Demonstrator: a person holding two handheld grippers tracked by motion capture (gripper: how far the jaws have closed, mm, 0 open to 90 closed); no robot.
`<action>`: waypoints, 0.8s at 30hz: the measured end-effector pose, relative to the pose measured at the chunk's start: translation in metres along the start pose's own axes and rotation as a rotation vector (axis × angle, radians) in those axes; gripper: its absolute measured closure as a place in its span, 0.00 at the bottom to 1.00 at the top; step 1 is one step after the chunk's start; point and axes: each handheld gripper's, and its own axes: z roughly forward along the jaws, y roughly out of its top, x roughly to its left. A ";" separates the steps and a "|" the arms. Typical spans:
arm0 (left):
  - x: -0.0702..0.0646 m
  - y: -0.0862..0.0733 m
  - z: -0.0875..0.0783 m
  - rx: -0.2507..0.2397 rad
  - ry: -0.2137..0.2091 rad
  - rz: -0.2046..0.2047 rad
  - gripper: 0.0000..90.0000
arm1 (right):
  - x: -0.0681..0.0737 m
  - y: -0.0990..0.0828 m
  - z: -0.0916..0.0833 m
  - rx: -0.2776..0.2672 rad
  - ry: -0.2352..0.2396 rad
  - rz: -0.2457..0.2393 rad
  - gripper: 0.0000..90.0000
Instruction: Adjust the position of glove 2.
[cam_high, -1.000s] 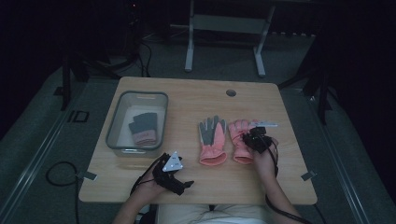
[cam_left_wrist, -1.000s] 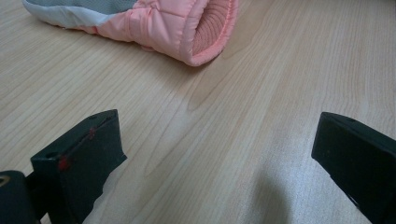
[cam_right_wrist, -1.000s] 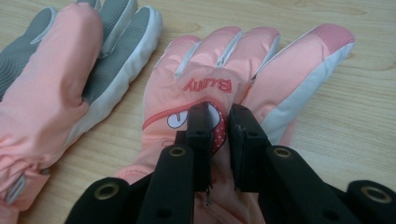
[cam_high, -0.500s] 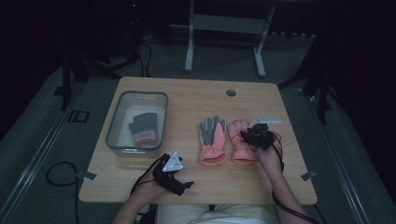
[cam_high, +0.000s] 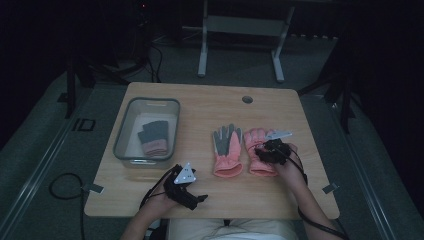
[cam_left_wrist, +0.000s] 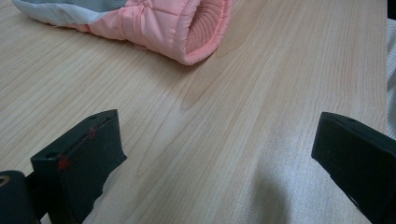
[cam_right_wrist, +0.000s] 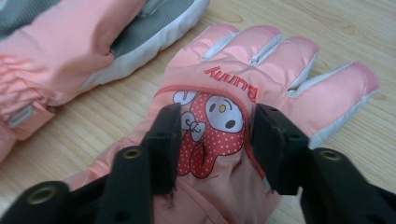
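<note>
Fingers of the left gripper (cam_high: 199, 199) stand wide apart over bare table (cam_high: 150, 197), nothing between them — the palm-up glove (cam_high: 227, 152) lies ahead. The right gripper (cam_right_wrist: 212, 140) has just been opening, half spread astride the right glove (cam_right_wrist: 261, 70); lift clear before moving off.

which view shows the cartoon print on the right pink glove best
The right gripper view: the bunny print fills the space between the jaws, with its lettering readable. The high view shows that glove small and partly under the right gripper. The left gripper view shows the other glove's cuff.
</note>
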 end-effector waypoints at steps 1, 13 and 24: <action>0.000 0.000 0.000 0.000 0.000 0.001 0.02 | 0.001 -0.001 0.001 0.001 -0.007 -0.008 0.64; 0.000 0.000 0.000 0.001 0.002 0.004 0.02 | 0.010 0.008 -0.002 -0.008 -0.096 0.116 0.94; 0.000 0.000 0.000 0.002 0.001 0.007 0.02 | 0.012 0.045 -0.045 -0.113 -0.153 0.180 0.95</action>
